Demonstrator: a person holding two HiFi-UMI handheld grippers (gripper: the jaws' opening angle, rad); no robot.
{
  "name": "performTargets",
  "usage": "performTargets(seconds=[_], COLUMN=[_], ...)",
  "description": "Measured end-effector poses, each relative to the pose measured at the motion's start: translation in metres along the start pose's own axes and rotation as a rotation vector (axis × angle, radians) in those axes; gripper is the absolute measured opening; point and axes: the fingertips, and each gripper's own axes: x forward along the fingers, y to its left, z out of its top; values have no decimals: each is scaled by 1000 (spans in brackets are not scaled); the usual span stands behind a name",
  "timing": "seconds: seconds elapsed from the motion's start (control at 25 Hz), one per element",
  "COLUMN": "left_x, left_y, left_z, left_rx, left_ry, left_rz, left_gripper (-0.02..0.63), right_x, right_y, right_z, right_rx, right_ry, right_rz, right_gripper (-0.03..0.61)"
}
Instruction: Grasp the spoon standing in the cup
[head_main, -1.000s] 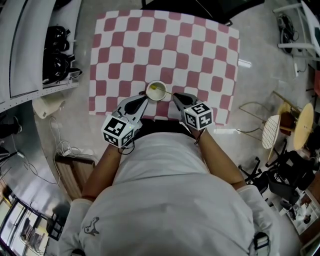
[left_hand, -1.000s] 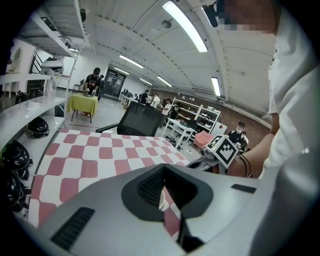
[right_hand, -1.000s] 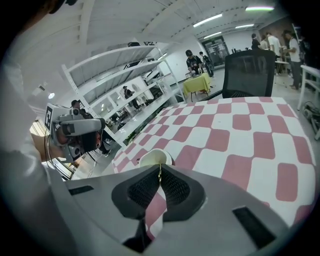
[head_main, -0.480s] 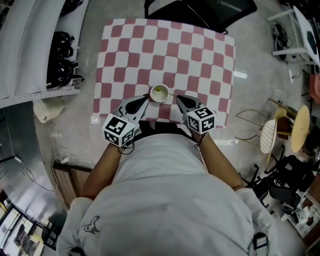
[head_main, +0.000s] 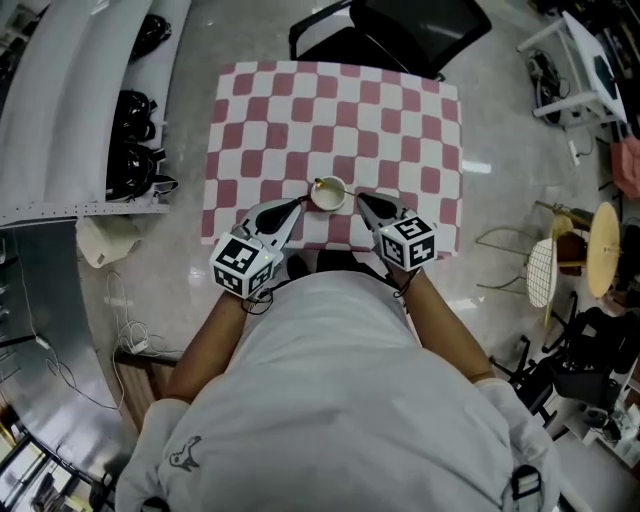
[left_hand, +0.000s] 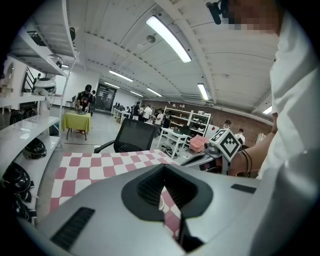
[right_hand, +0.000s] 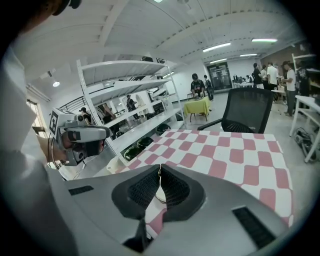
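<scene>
Both left gripper (head_main: 299, 204), right gripper (head_main: 360, 197) fingers closed, flanking white cup (head_main: 329, 196), spoon (head_main: 319, 185) inside.

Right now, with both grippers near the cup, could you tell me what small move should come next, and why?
Probably open the right gripper: its jaws are together, with the cup and its spoon just ahead on the checked table, so it cannot take the handle as it is.

Checkered table (head_main: 340, 110) bears cup (head_main: 328, 193).
</scene>
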Motion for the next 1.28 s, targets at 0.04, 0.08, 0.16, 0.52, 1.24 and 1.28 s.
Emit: performTargets(seconds=[0.04,0.08,0.16,0.52,1.24,1.28], left_x=[-4,-8,-17,-59,-53,-49], left_y=[0,-1,-2,-15,-46,-49], left_z=[1,2,4,-5,1,4], left_rx=[6,12,22,52,63,63], left_ry=[-4,-8,-16,-29,-67,-72], left_rz=[-2,-3,-6,-30,-43,-39], left_gripper=[11,11,11,11,11,11], right_x=[-1,-3,-6,-21,-79,-84], right_y=[4,8,15,51,70,68], right_z=[1,2,5,10,28,31], right_rx=[-5,-9,-5,38,-55,-63], right_ry=[-6,-11,-26,-100,-186,-191], right_rz=[-2,-4,-7,-29,-56,-54], right_gripper=[34,34,35,34,34,34])
